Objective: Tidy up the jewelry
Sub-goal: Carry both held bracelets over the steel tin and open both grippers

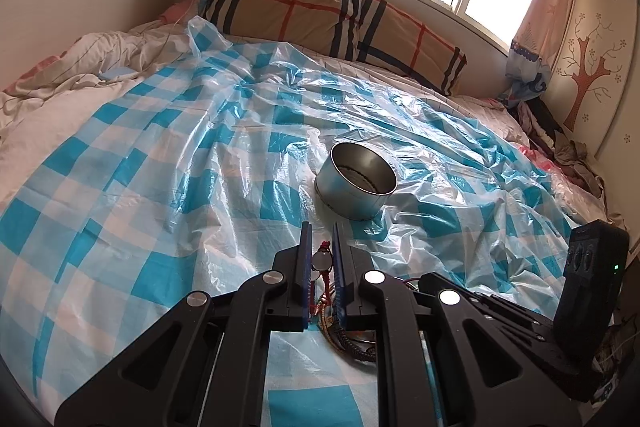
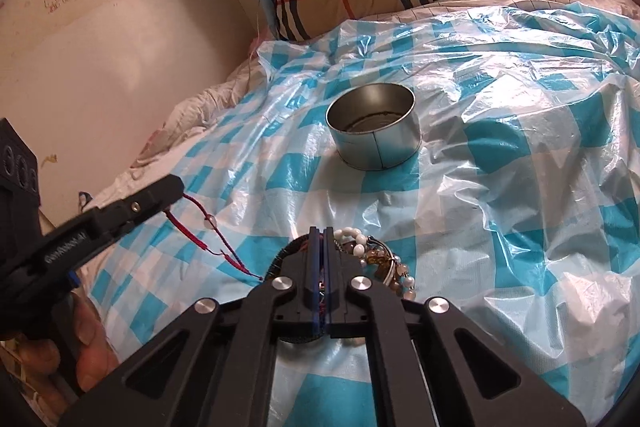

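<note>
Left wrist view: left tongs [image 1: 322, 259] are closed down on a red cord [image 1: 329, 277] with a clear bead [image 1: 322, 261] sitting between the blue pads. More of the cord and a dark braided piece trail back under the tongs. The tin [image 1: 355, 183] stands just ahead and slightly right of the tips, open, tilted on the crinkled plastic sheet [image 1: 160, 155]. Right tongs' body shows at far right.

Risk here: the bead is round and hard. If the pads bear on it rather than the cord, it can squirt out on the lift. I can't tell which from this angle.

Right wrist view: right tongs [image 2: 320, 239] are clenched, pads nearly together, over the bracelet pile [image 2: 376, 259], which sits at the tips and just right. They seem to pinch a thread or strand, but the pad gap is too dark to name it. Left tongs [image 2: 160, 195] are off to the left, raised, with the red cord sagging from them down to the pile at the right tongs' tips.

Risks:
- The cord's tail looks tangled in the pile. A left lift may drag the other bracelets along.
- If the right tongs are pinning that same cord, the two pull against each other, so it slips or snaps.
- The tin, well ahead, rests on soft bedding. A nudge on the rim could tip it.
- The sheet is slick, so the pile can slide.
</note>
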Demonstrator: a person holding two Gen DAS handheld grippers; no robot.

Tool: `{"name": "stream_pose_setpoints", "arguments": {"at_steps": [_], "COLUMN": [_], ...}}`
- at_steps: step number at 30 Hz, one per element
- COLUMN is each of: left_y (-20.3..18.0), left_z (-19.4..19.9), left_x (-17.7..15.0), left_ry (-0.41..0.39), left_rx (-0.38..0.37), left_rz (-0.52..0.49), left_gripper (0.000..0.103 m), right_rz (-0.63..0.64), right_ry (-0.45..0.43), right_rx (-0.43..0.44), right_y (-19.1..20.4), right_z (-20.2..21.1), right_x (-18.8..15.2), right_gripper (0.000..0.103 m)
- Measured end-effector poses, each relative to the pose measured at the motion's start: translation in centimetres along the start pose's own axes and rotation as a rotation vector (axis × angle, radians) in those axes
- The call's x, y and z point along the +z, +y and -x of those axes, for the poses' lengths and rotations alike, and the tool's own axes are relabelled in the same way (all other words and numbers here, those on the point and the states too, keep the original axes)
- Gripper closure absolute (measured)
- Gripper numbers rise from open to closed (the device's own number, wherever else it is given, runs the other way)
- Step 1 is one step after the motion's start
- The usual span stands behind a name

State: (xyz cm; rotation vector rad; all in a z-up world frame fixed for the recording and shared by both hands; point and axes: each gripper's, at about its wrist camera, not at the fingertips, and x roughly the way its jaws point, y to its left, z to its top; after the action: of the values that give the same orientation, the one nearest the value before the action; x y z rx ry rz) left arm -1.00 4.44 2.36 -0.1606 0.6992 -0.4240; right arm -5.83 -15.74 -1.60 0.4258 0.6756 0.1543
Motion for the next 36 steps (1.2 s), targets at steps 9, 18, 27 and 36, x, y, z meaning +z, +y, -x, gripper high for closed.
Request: {"name": "stream_pose_setpoints", "arguments": {"at_steps": [9, 18, 27, 36], "left_y": [0.0, -1.6, -3.1, -4.3], "left_z": [0.0, 0.9, -0.9, -4.6], "left_x": [0.1, 0.5, 2.7, 5.6], "left_ry": [0.0, -0.066, -0.044, -0.05], "left_rx": [-0.003, -0.027, -0.155, -0.198], "left_rz": [0.001, -0.047, 0.012, 0.04], "left_gripper": [0.094, 0.094, 0.094, 0.094], "right_rz": [-0.072, -0.212, -0.229, -0.245], "right_ry": [-0.081, -0.231, -0.289, -0.309], "right_rx": [0.112, 0.232, 0.252, 0.255], "right_y": [-0.4, -1.6, -1.8, -2.9], "right_z": [2.2, 6.2, 5.5, 1.9], "right_x": [0.6, 1.5, 4.8, 8.0], "right_gripper": [0.101, 0.101, 0.101, 0.101]}}
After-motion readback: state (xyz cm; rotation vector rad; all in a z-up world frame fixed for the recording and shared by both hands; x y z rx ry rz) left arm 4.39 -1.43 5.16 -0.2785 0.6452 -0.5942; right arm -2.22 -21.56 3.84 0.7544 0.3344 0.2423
